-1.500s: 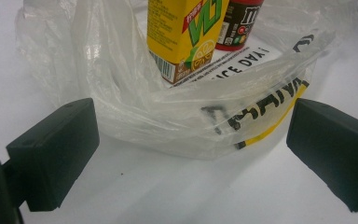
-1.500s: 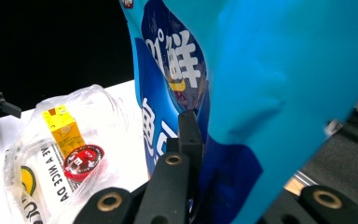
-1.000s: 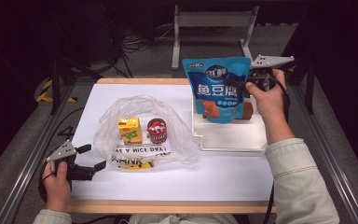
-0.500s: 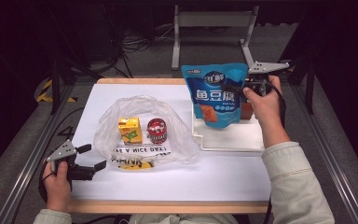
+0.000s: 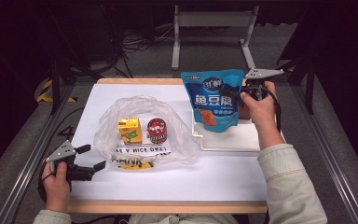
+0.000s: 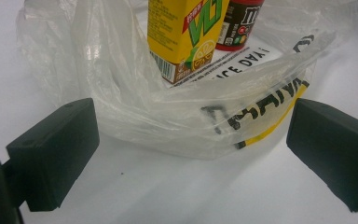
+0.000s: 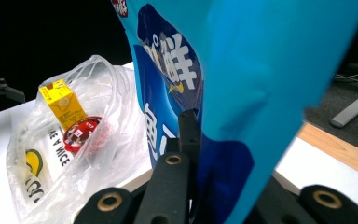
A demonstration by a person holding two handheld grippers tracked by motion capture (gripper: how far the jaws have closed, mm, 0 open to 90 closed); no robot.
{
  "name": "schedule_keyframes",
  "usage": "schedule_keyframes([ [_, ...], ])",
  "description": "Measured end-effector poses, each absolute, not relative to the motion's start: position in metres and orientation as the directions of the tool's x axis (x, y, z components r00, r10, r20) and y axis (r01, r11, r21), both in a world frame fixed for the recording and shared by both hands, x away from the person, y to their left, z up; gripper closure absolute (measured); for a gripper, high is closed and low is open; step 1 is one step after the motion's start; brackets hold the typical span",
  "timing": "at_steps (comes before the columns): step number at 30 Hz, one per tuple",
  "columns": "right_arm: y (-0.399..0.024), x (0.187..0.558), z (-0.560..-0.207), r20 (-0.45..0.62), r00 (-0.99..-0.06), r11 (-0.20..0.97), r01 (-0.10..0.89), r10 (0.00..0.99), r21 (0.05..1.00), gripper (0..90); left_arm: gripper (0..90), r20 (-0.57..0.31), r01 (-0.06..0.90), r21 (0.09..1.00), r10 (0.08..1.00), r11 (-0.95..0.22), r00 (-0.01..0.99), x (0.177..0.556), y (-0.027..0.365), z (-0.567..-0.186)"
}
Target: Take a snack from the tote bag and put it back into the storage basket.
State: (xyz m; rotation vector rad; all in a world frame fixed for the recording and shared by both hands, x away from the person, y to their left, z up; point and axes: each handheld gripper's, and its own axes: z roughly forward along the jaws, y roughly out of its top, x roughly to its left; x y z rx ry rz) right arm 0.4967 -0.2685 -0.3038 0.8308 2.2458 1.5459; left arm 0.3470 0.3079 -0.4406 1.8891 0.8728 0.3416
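A blue snack bag [image 5: 214, 100] hangs upright over the white tray [image 5: 228, 142]. My right gripper [image 5: 239, 94] is shut on the bag's right edge. In the right gripper view the bag [image 7: 242, 70] is pinched between the black jaws of that gripper [image 7: 200, 154]. A clear plastic bag [image 5: 142, 130] lies mid-table, holding a yellow drink carton [image 5: 129, 129] and a red can [image 5: 157, 129]. My left gripper [image 5: 92, 157] rests open at the plastic bag's near-left corner. In the left gripper view its jaws stand wide on either side of the printed edge of the plastic bag [image 6: 121, 93].
The white mat [image 5: 177, 182] covers the wooden table. A metal stand [image 5: 212, 21] rises behind the far edge. Cables lie on the floor beyond. Dark rails run along both sides of the table.
My right hand has sunk with the blue snack bag, bringing its bottom closer to the tray. The left gripper has stayed where it was.
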Motion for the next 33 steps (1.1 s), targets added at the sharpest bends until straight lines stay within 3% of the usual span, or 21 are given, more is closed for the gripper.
schedule_keyframes([
  [33, -0.299, 0.504, -0.319, 0.046, -0.792, 0.289, 0.276, 0.608, 0.917, 85.8, 2.9, -0.141, 0.429, 0.866, 0.698, -0.257, 0.702, 0.348, 0.306, -0.442],
])
